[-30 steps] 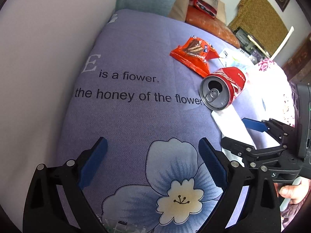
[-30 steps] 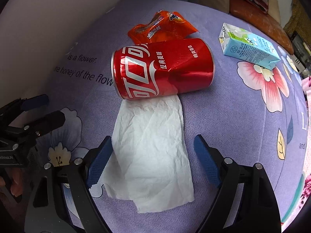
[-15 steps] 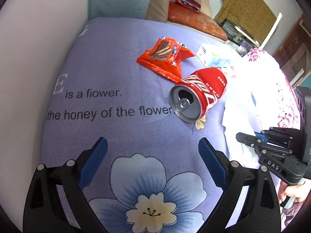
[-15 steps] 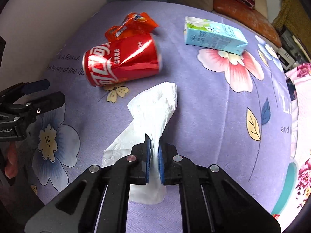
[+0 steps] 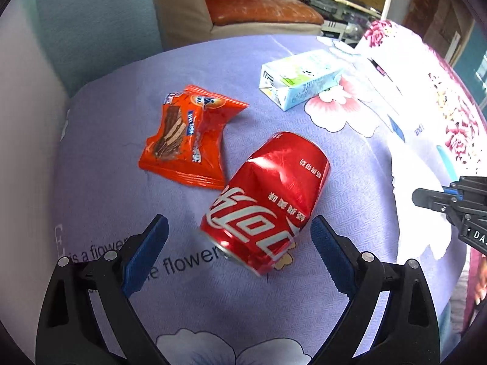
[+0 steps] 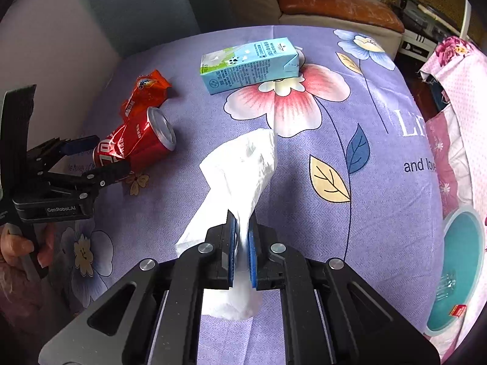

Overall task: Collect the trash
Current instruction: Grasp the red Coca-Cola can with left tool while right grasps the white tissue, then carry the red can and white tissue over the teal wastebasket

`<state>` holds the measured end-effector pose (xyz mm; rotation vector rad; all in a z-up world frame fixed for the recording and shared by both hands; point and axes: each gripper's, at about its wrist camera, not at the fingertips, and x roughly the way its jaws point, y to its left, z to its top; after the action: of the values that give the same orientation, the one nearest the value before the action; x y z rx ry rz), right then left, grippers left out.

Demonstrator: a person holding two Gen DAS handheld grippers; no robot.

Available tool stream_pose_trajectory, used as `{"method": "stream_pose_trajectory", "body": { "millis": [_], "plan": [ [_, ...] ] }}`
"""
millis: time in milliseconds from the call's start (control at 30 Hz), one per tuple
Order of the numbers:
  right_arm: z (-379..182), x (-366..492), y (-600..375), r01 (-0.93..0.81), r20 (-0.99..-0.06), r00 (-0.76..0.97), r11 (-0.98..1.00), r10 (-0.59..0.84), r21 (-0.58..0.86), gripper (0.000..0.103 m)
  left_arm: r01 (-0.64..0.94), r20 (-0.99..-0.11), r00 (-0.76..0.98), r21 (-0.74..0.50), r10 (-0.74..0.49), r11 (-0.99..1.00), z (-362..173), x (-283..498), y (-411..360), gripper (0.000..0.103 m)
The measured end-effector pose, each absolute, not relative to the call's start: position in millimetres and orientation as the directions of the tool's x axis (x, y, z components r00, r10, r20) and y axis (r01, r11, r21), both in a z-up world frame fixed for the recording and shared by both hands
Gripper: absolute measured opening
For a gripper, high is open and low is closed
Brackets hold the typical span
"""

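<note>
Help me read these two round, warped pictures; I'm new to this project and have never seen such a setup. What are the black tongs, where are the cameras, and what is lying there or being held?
No robot here: a person holds a two-finger gripper in each hand, each carrying a wide-angle camera looking along its fingers. The left wrist view shows the left gripper open, poised over a dented red can lying on its side. The right wrist view shows the right gripper shut on a white tissue. On the purple flowered cloth also lie an orange snack wrapper and a light blue drink carton. At the right edge is a teal basin.
</note>
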<state>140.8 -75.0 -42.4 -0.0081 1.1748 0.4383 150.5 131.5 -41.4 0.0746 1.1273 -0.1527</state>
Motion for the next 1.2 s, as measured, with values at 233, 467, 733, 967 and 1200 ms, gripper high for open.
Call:
{"method": "stream_pose_trajectory", "body": {
  "millis": [233, 467, 733, 967, 1200],
  "plan": [
    [-55.8, 154.6, -94.4, -0.293, -0.894, 0.304, 0.925, 0.329, 0.240, 0.007, 0.223, -0.913, 0.402, 0.024, -0.069, 0.975, -52.3, 168.5, 110.8, 0.095],
    [-58.7, 156.6, -109.1, -0.276, -0.887, 0.305, 0.924, 0.346, 0.265, 0.007, 0.239, -0.904, 0.422, 0.037, -0.069, 0.970, -52.9, 166.9, 93.1, 0.079],
    [-50.9, 148.7, -129.1, -0.255, -0.870, 0.329, 0.922, 0.367, 0.293, 0.007, 0.199, -0.898, 0.432, 0.002, -0.086, 0.980, -49.4, 136.9, 69.1, 0.077],
    [-36.6, 135.4, -161.7, -0.213, -0.847, 0.379, 0.926, 0.372, 0.311, 0.007, 0.224, -0.892, 0.436, -0.023, -0.122, 0.974, -37.2, 112.7, 25.9, 0.077],
    [-26.3, 118.4, -208.6, -0.152, -0.823, 0.434, 0.930, 0.367, 0.334, 0.007, 0.275, -0.891, 0.422, -0.049, -0.167, 0.960, -31.1, 98.5, -27.1, 0.077]
  ]
}}
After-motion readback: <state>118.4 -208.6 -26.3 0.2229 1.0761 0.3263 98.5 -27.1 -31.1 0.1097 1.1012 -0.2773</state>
